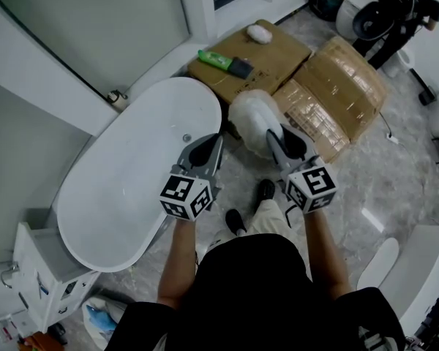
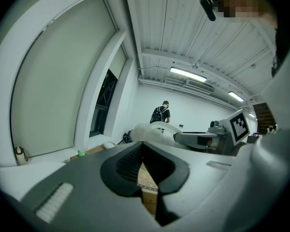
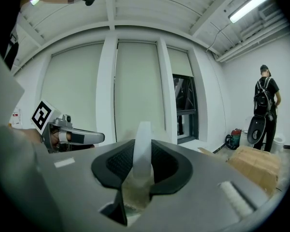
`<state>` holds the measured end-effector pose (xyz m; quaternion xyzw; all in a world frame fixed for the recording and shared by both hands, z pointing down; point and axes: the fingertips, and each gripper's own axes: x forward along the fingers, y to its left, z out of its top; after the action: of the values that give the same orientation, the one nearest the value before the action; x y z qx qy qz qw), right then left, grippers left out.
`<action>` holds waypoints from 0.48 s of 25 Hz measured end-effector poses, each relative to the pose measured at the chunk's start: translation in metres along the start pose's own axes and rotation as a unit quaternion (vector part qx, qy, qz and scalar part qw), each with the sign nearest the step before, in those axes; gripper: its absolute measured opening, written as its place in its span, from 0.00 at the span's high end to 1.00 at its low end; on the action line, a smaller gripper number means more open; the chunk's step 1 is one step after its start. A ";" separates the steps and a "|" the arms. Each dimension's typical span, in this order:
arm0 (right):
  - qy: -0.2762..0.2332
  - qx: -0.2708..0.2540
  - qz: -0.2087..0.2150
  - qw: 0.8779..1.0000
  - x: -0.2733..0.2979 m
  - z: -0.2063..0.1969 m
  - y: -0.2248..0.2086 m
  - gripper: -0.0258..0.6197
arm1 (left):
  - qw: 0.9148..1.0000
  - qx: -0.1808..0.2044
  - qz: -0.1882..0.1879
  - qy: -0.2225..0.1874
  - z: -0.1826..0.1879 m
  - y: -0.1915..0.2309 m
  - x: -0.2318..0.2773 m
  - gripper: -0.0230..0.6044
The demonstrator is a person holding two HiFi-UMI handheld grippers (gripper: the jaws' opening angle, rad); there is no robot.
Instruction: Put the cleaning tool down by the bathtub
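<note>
In the head view a fluffy white cleaning tool [image 1: 250,119] hangs above the floor just off the right end of the white bathtub [image 1: 95,196]. My right gripper [image 1: 279,140] is shut on it. In the right gripper view its pale handle [image 3: 144,146] stands upright between the dark pads of the right gripper [image 3: 142,154]. My left gripper [image 1: 212,146] hovers over the tub's right rim, shut and empty. In the left gripper view the left gripper [image 2: 144,152] has its pads together, and the cleaning tool [image 2: 152,131] shows beyond them.
Cardboard boxes [image 1: 274,53] [image 1: 344,86] lie on the floor beyond the tub, with a green bottle [image 1: 215,59] and a white lump [image 1: 260,33] on one. A person [image 1: 402,9] stands at the far right. A white cabinet [image 1: 36,269] stands by the tub's near end.
</note>
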<state>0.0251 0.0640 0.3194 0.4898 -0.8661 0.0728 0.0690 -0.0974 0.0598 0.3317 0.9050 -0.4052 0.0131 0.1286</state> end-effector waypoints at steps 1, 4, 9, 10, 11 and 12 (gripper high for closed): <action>0.001 0.001 -0.001 1.000 0.003 0.000 -0.002 0.81 | 1.000 -0.001 0.000 0.002 0.000 0.003 0.002 0.97; 0.007 0.003 -0.003 1.000 0.018 -0.002 -0.010 0.81 | 1.000 -0.003 0.002 0.003 0.001 0.013 0.009 0.97; 0.013 -0.002 0.004 1.000 0.054 0.000 -0.022 0.81 | 1.000 -0.006 0.014 0.002 0.007 0.039 0.023 0.97; 0.015 -0.002 0.006 1.000 0.062 0.001 -0.025 0.81 | 1.000 -0.006 0.017 0.002 0.009 0.045 0.026 0.97; 0.017 -0.003 0.008 1.000 0.070 0.002 -0.029 0.81 | 1.000 -0.008 0.020 0.003 0.011 0.052 0.030 0.97; 0.019 -0.004 0.009 1.000 0.079 0.003 -0.034 0.81 | 1.000 -0.009 0.023 0.003 0.012 0.058 0.035 0.97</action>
<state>0.0135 -0.0197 0.3338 0.4803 -0.8692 0.0795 0.0864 -0.1179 -0.0055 0.3373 0.8940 -0.4260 0.0153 0.1381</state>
